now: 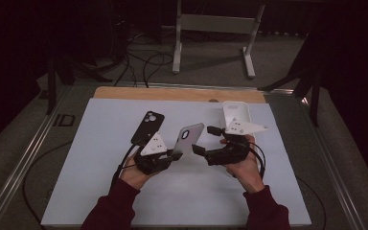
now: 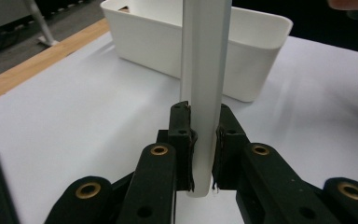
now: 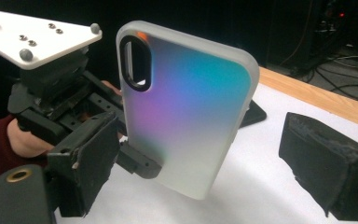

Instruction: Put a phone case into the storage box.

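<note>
A translucent phone case (image 1: 189, 136) with an iridescent back stands upright above the white mat, its camera cutout at the top. My left gripper (image 1: 176, 155) is shut on its lower edge; in the left gripper view the case (image 2: 205, 70) runs edge-on between the pads of that gripper (image 2: 204, 135). My right gripper (image 1: 205, 140) is open, one jaw on either side of the case without touching it. The right gripper view shows the case's back (image 3: 186, 102) between the wide-spread jaws of my right gripper (image 3: 205, 158), with the left gripper (image 3: 137, 163) clamped on it.
A black phone case (image 1: 148, 125) lies flat on the mat (image 1: 124, 191) behind the left hand. A white bin (image 1: 235, 112) stands at the back right, close behind the right gripper. A wooden strip (image 1: 172, 93) edges the far side.
</note>
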Demonstrator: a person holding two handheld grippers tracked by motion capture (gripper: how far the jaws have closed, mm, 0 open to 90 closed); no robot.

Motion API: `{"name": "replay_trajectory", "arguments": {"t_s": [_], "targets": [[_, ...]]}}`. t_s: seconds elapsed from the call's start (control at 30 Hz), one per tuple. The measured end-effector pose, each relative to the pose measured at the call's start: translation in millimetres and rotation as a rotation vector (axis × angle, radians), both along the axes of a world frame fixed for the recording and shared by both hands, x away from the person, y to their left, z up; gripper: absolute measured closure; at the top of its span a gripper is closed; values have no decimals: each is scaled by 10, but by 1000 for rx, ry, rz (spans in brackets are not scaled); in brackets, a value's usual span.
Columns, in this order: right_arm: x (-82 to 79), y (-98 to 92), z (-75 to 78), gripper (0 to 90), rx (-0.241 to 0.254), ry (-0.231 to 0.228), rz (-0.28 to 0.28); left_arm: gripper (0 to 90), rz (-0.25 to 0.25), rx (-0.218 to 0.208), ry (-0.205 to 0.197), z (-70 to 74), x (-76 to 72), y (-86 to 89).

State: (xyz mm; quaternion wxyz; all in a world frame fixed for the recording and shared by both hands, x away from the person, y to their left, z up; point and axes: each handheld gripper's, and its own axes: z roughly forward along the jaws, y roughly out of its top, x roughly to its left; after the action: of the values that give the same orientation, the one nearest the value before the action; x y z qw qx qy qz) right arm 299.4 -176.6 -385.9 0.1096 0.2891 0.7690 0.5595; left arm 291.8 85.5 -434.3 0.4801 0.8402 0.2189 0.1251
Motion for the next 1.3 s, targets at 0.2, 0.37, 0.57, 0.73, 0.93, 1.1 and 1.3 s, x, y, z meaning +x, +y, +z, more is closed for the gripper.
{"name": "replay_trajectory", "arguments": {"t_s": [0.2, 0.37, 0.57, 0.73, 0.93, 1.1, 1.3], "targets": [[13, -10, -4, 97, 19, -1, -46, 809, 39, -7, -6, 13, 4, -9], [24, -2, -7, 95, 38, 4, -71, 809, 79, -8, -6, 22, 13, -23], [27, 5, -8, 93, 53, -6, -102, 809, 123, -6, -7, 15, 16, -53], [28, 0, 3, 92, 65, -8, -118, 808, 149, -11, -4, 9, 24, -70], [31, -1, 9, 91, 79, -5, -140, 809, 194, -19, 4, -13, 18, -118], [44, 36, -6, 92, 85, 4, -153, 809, 211, -14, 8, -28, 20, -154], [59, 71, -8, 92, 92, 14, -159, 809, 222, -29, 5, -22, 9, -185]]}}
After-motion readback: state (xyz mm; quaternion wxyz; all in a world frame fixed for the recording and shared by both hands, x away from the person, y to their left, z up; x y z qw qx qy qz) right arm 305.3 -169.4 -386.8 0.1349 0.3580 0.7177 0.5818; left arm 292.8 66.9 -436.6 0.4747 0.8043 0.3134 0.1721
